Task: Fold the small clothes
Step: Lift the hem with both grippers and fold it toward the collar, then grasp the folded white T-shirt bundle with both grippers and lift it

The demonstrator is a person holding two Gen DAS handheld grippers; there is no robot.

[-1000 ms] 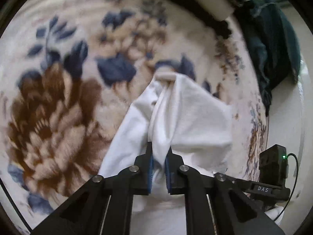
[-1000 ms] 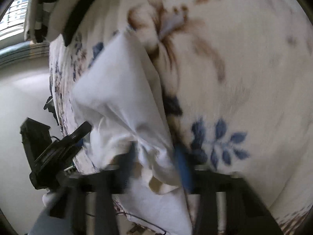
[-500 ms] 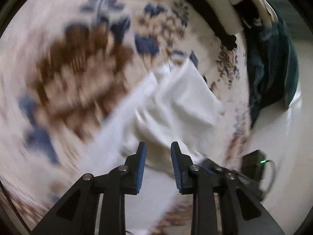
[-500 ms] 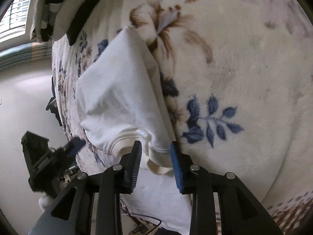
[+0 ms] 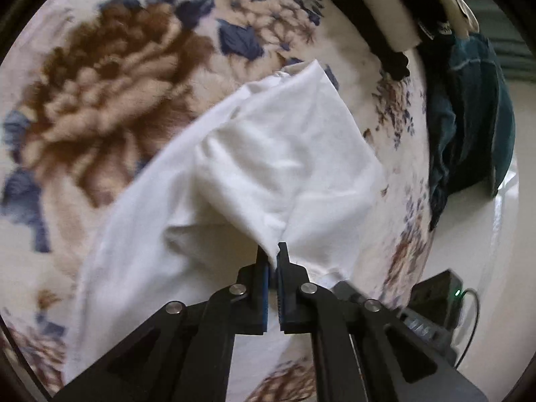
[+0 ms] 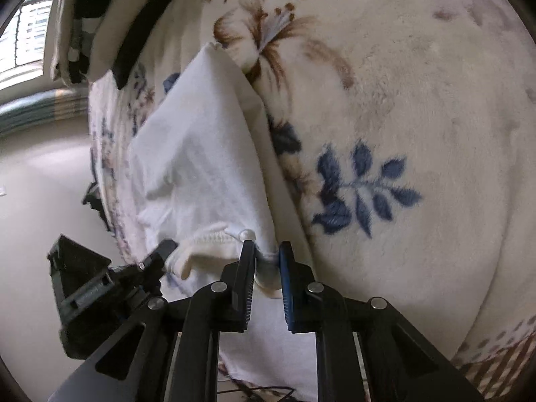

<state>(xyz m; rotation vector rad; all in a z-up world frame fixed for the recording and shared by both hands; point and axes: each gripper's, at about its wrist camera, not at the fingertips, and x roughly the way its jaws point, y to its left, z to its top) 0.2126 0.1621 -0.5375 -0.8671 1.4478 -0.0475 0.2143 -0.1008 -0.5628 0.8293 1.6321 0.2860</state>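
Observation:
A small white garment [image 5: 268,167] lies partly folded on a floral fleece blanket [image 5: 100,100]. My left gripper [image 5: 272,251] is shut on a pinch of its white cloth, which rises in a peak to the fingertips. In the right wrist view the same garment [image 6: 201,154] lies along the bed's left edge, its ribbed hem near the tips. My right gripper [image 6: 266,251] is narrowly closed on the hem corner. The left gripper [image 6: 160,251] shows there at lower left, touching the hem.
A dark teal garment [image 5: 469,117] hangs off the bed's far right edge. Pillows and dark cloth [image 6: 83,33] lie at the head of the bed. A black device with a green light [image 5: 439,291] and cable sits below the bed edge, above pale floor [image 6: 40,167].
The left gripper let go of the cloth half a second ago and has shut again on a new pinch. The right gripper, open then, has narrowed onto the hem corner.

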